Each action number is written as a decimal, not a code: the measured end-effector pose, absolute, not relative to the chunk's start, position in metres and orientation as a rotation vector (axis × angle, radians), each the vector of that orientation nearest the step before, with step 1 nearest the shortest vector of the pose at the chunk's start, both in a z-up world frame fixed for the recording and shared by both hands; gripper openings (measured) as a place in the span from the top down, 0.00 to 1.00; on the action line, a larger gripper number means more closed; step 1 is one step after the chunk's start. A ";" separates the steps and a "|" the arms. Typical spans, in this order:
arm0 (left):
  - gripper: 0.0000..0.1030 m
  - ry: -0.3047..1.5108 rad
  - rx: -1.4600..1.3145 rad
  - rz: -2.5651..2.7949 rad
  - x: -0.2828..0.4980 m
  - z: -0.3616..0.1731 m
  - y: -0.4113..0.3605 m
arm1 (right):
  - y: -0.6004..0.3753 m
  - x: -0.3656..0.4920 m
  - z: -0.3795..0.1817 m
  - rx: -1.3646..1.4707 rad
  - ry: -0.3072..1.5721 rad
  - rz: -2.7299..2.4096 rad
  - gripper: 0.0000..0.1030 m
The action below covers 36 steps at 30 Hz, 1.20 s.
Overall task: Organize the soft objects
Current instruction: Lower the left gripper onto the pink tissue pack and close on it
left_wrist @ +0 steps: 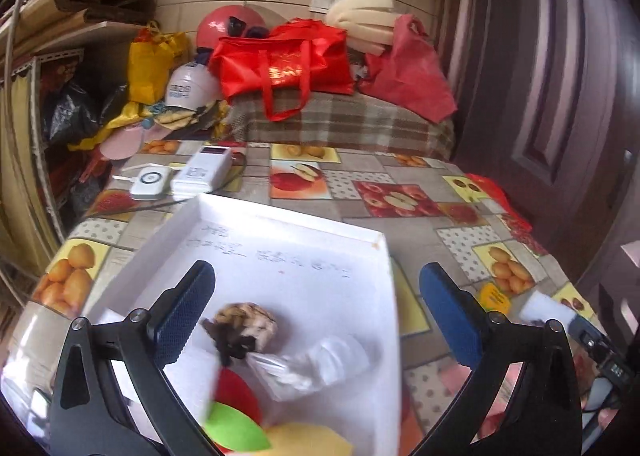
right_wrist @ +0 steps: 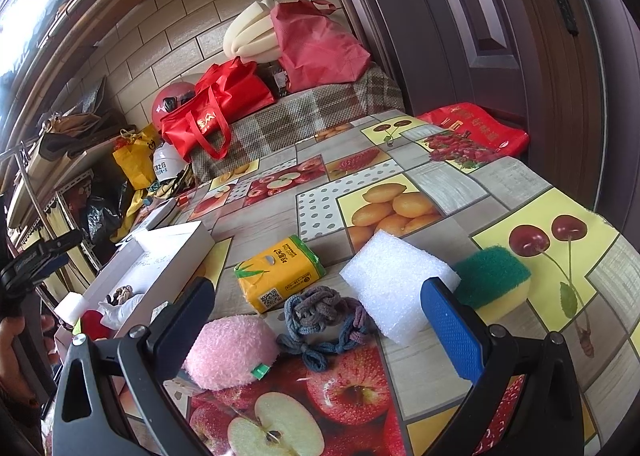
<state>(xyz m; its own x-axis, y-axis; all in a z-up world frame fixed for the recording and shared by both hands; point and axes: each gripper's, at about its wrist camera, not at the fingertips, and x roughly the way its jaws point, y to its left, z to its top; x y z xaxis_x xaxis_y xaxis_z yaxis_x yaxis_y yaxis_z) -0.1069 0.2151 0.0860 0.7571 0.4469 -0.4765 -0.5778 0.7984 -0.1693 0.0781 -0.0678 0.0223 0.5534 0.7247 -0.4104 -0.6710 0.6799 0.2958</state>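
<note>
Left wrist view, tool: the left gripper (left_wrist: 316, 312) hangs over the white box (left_wrist: 280, 248) with its jaws wide apart and nothing between the pads.
Left wrist view, already in the box: a brown knotted bundle (left_wrist: 246, 322), a crumpled clear plastic bag (left_wrist: 316, 368), and at the near edge a red piece (left_wrist: 236, 392), a green leaf shape (left_wrist: 236, 432) and something yellow (left_wrist: 308, 442); the blur leaves the last three unclear.
Right wrist view, tool: the right gripper (right_wrist: 316, 316) has its jaws apart and grips nothing.
Right wrist view, still on the table: a pink fluffy ball (right_wrist: 230, 352) near the left finger, a grey-blue knotted cord (right_wrist: 324, 316) between the fingers, a yellow tissue pack (right_wrist: 278, 272) further off, a white foam block (right_wrist: 394, 284) and a green-and-yellow sponge (right_wrist: 496, 280) to the right.
Right wrist view, box: it sits at the far left on the fruit-print tablecloth (right_wrist: 400, 184).
Progress: roughly half done by my reckoning; five soft things remain outside the box.
</note>
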 end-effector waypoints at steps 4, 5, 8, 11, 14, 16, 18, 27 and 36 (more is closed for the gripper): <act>0.00 0.508 -0.308 0.375 -0.079 0.070 0.168 | -0.067 0.072 0.021 0.123 0.542 0.826 0.00; 0.00 0.536 -0.322 0.321 -0.070 0.064 0.159 | -0.068 0.072 0.020 0.128 0.545 0.827 0.00; 0.00 0.604 -0.364 0.240 -0.047 0.048 0.139 | -0.068 0.067 0.019 0.140 0.551 0.830 0.00; 0.00 0.639 -0.328 0.279 -0.032 0.038 0.125 | -0.069 0.066 0.019 0.146 0.553 0.835 0.00; 0.00 0.680 -0.324 0.278 -0.023 0.030 0.119 | -0.068 0.063 0.018 0.154 0.558 0.842 0.00; 0.00 0.696 -0.335 0.266 -0.019 0.026 0.118 | -0.066 0.057 0.017 0.155 0.564 0.847 0.00; 0.03 0.687 -0.344 0.260 -0.016 0.025 0.117 | -0.065 0.052 0.017 0.158 0.568 0.854 0.00; 0.53 0.698 -0.247 0.267 -0.016 0.022 0.106 | -0.068 0.060 0.016 0.163 0.573 0.856 0.00; 0.54 0.703 -0.277 0.221 -0.019 0.016 0.107 | -0.069 0.062 0.017 0.166 0.575 0.855 0.00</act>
